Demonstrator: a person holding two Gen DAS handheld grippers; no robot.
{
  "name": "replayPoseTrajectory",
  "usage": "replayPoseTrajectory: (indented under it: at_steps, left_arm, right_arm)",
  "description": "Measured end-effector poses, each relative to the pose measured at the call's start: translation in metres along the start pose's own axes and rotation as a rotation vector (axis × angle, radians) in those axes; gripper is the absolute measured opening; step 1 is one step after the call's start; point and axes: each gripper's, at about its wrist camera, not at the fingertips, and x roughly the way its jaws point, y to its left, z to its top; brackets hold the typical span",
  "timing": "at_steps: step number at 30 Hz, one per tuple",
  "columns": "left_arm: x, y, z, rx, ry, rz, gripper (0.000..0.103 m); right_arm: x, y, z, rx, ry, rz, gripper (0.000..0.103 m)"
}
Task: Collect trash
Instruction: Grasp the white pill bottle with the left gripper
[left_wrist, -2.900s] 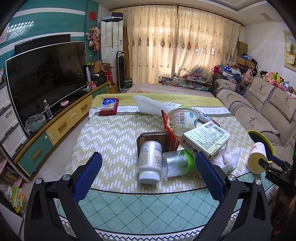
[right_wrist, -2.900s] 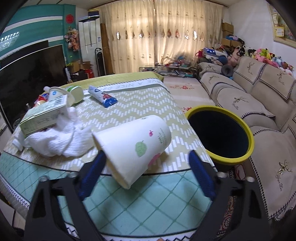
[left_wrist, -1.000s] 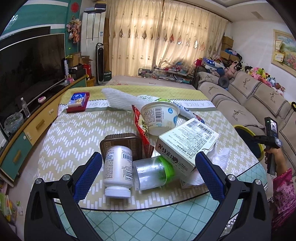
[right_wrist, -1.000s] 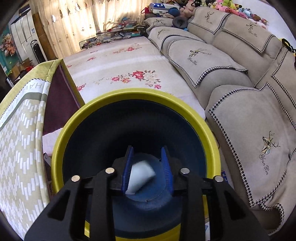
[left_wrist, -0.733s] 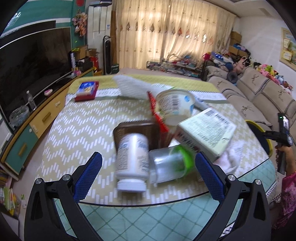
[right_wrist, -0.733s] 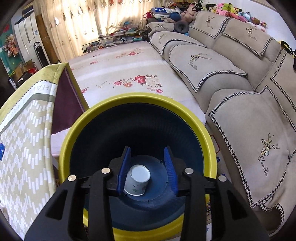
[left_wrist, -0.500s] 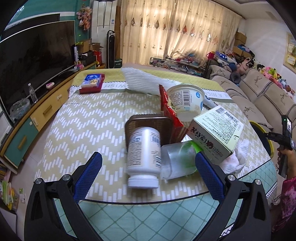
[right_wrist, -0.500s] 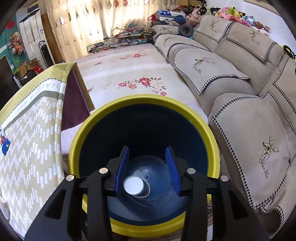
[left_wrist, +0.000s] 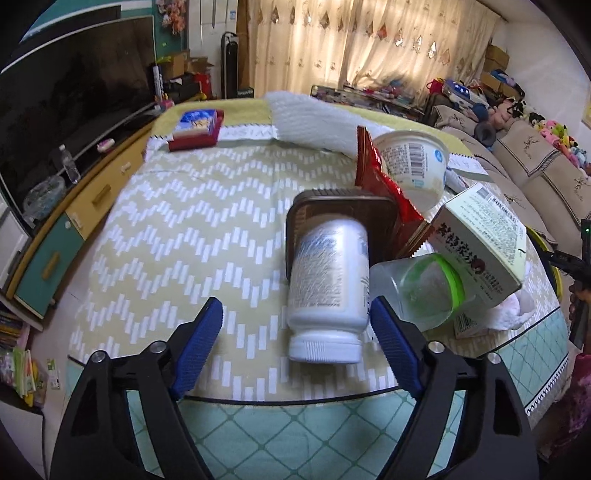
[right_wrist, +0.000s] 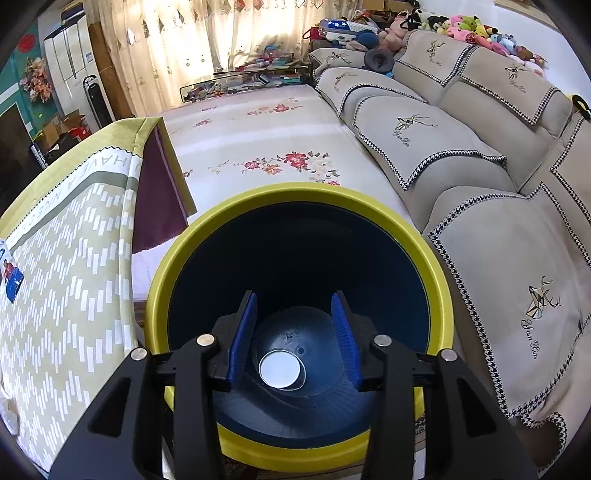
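Observation:
A white pill bottle (left_wrist: 327, 280) lies on its side on the patterned table cloth (left_wrist: 192, 229), cap toward me. My left gripper (left_wrist: 295, 347) reaches around its cap end with jaws closing; the right pad is close to the bottle, the left pad well clear of it. A clear jar with a green rim (left_wrist: 424, 291), a pale green carton (left_wrist: 480, 247), a brown tray (left_wrist: 343, 210), a red wrapper (left_wrist: 376, 173) and a white tub (left_wrist: 410, 162) crowd beside it. My right gripper (right_wrist: 293, 332) hangs open over the yellow-rimmed bin (right_wrist: 295, 194). A white paper cup (right_wrist: 280, 369) sits on the bin's floor.
A white crumpled tissue (left_wrist: 513, 310) lies under the carton near the table's right edge. A red box (left_wrist: 197, 127) and a white padded sheet (left_wrist: 314, 122) sit at the far end. TV cabinet (left_wrist: 74, 221) on the left, sofa (right_wrist: 480, 147) right of the bin.
My left gripper sank toward the white bottle and its jaws narrowed. The paper cup left my right gripper, dropped into the bin and now rests on its floor; those jaws widened slightly.

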Motion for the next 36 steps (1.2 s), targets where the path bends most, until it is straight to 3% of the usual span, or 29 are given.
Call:
replayPoseTrajectory:
  at_steps: [12, 16, 24, 29, 31, 36]
  left_arm:
    - [0.015, -0.015, 0.021, 0.090, -0.033, -0.005, 0.077]
    - [0.019, -0.013, 0.023, 0.086, -0.030, -0.031, 0.070]
    - [0.023, -0.009, 0.015, 0.100, -0.003, -0.065, 0.069]
    - [0.032, -0.010, 0.013, 0.104, 0.027, -0.085, 0.060]
    - [0.033, -0.011, 0.010, 0.098, 0.033, -0.094, 0.051]
    - [0.020, -0.011, 0.006, 0.103, 0.008, -0.073, 0.048]
  right_arm:
    - [0.003, 0.004, -0.005, 0.001, 0.003, 0.004, 0.041]
    - [0.003, 0.005, -0.007, 0.002, 0.003, 0.006, 0.041]
    - [0.004, 0.007, -0.009, 0.000, 0.004, 0.009, 0.041]
    - [0.004, 0.008, -0.011, 0.005, 0.005, 0.018, 0.041]
    - [0.003, 0.008, -0.012, 0.001, 0.005, 0.020, 0.041]
    - [0.002, 0.006, -0.012, 0.004, 0.005, 0.022, 0.041]
